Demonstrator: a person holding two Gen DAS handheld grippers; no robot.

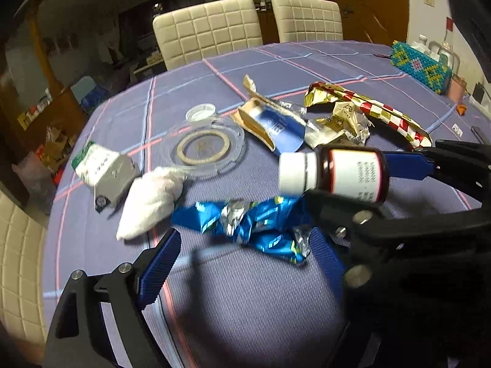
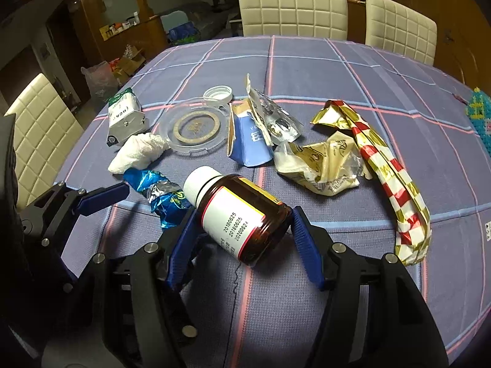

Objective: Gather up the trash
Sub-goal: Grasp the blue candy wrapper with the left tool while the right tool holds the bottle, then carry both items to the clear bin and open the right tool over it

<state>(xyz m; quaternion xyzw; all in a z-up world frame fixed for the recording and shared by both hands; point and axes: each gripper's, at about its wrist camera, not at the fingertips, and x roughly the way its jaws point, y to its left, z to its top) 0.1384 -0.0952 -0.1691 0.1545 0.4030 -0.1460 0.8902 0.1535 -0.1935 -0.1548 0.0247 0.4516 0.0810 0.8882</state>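
My right gripper (image 2: 242,230) pinches the amber pill bottle (image 2: 245,217) across its body, white cap tilted up and away, lifted just above the plaid tablecloth (image 2: 307,61). My left gripper (image 1: 245,260) has its jaws spread, nothing between the pads — the crumpled blue foil wrapper (image 1: 245,224) lies just beyond them, right under the bottle, with a wadded white tissue (image 1: 150,202) on the bottle's far left

Brown pill bottle (image 2: 245,214) with white cap, tilted, lower middle of right wrist view, clamped between blue pads. Crumpled blue foil wrapper (image 2: 162,197) just left of it. White tissue wad (image 2: 135,150), clear plastic lid (image 2: 196,128), torn blue carton (image 2: 248,144), red-gold checkered wrapper (image 2: 389,171) scattered above.
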